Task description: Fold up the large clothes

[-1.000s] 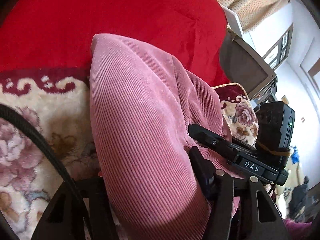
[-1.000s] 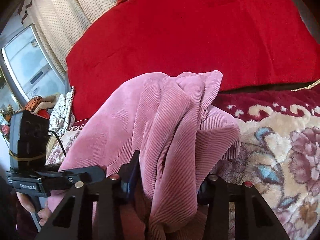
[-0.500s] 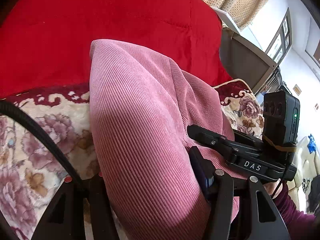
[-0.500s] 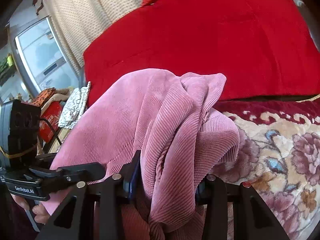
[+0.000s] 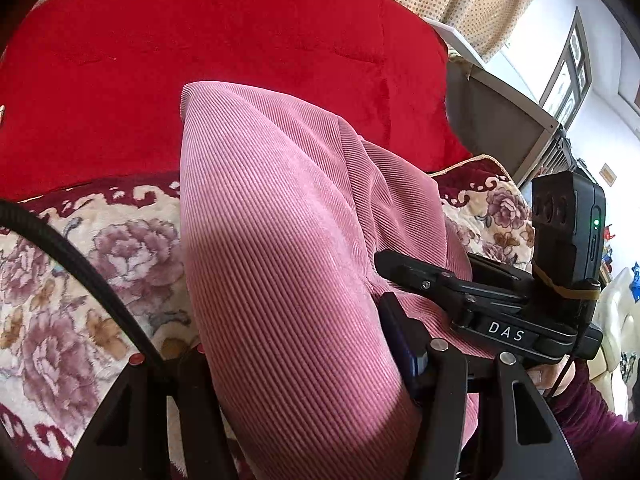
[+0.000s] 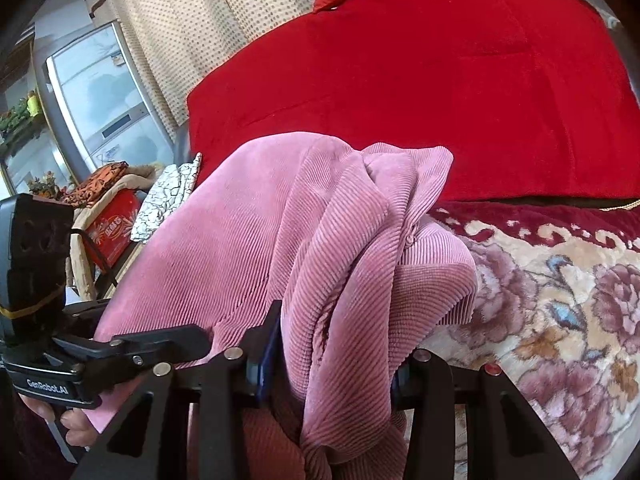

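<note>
**Hand-held grippers both clamped on the pink corduroy garment**

My left hand-held gripper (image 5: 304, 364) was closed partway on a thick, smooth fold of the pink corduroy garment (image 5: 280, 248), the cloth filling the whole gap between its two fingers and bulging up ahead of them. My right hand-held gripper (image 6: 332, 356) was likewise shut on a bunched, many-layered gather of the same garment (image 6: 340, 240), with loose folds spilling over and hanging down between the fingers.

The garment was held up off the bed, stretched between the two grippers, so that each camera saw the other gripper at the far end of the cloth. Under it lay a cream blanket (image 5: 80, 280) patterned with mauve flowers and a dark red border. Behind that rose a big red cushion (image 6: 440, 92). A dotted cream curtain (image 6: 192, 28) hung beyond the cushion, and in the right-hand view a glass-fronted cabinet (image 6: 96, 96) stood off to the side. My fingers (image 6: 76, 424) showed under the left handle.
</note>
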`<move>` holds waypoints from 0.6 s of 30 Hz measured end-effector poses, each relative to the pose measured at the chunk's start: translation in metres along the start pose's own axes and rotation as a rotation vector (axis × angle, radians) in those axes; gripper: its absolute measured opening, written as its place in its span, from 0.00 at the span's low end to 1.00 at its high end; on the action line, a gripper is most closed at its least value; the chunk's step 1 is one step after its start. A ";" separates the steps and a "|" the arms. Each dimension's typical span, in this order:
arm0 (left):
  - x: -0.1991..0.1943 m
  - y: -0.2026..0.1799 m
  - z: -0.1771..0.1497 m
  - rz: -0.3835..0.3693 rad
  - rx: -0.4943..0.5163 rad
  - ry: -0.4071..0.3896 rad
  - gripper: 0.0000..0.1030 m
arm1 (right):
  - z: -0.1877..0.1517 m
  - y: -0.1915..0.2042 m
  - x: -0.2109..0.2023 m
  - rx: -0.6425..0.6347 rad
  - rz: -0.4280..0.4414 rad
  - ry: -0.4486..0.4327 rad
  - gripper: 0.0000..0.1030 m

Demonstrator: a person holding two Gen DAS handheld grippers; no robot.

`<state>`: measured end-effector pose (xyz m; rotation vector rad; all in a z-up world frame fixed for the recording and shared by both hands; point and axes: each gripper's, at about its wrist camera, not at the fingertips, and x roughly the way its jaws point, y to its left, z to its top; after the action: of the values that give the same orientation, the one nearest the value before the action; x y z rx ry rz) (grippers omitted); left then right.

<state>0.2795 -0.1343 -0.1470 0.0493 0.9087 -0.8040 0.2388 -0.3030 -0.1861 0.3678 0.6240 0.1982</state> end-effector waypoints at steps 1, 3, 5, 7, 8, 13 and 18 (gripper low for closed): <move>-0.001 0.001 -0.001 0.004 -0.002 0.001 0.59 | -0.001 0.001 0.000 -0.001 0.001 0.002 0.43; -0.004 0.003 -0.003 0.007 -0.005 0.004 0.59 | -0.001 0.002 0.001 -0.002 0.002 0.007 0.43; -0.005 0.005 -0.005 0.011 -0.010 0.007 0.59 | -0.002 0.005 0.003 -0.002 0.005 0.015 0.43; -0.004 0.009 -0.008 0.017 -0.021 0.017 0.59 | -0.003 0.005 0.007 0.005 0.011 0.023 0.43; -0.003 0.010 -0.009 0.022 -0.024 0.024 0.59 | -0.004 0.005 0.010 0.009 0.014 0.031 0.43; 0.016 0.029 -0.019 0.045 -0.072 0.113 0.59 | -0.012 0.001 0.033 0.041 0.031 0.105 0.43; 0.054 0.064 -0.038 0.054 -0.209 0.261 0.72 | -0.029 -0.007 0.068 0.060 -0.017 0.219 0.44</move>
<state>0.3133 -0.1076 -0.2281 -0.0044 1.2293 -0.6574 0.2762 -0.2820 -0.2466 0.4016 0.8502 0.2054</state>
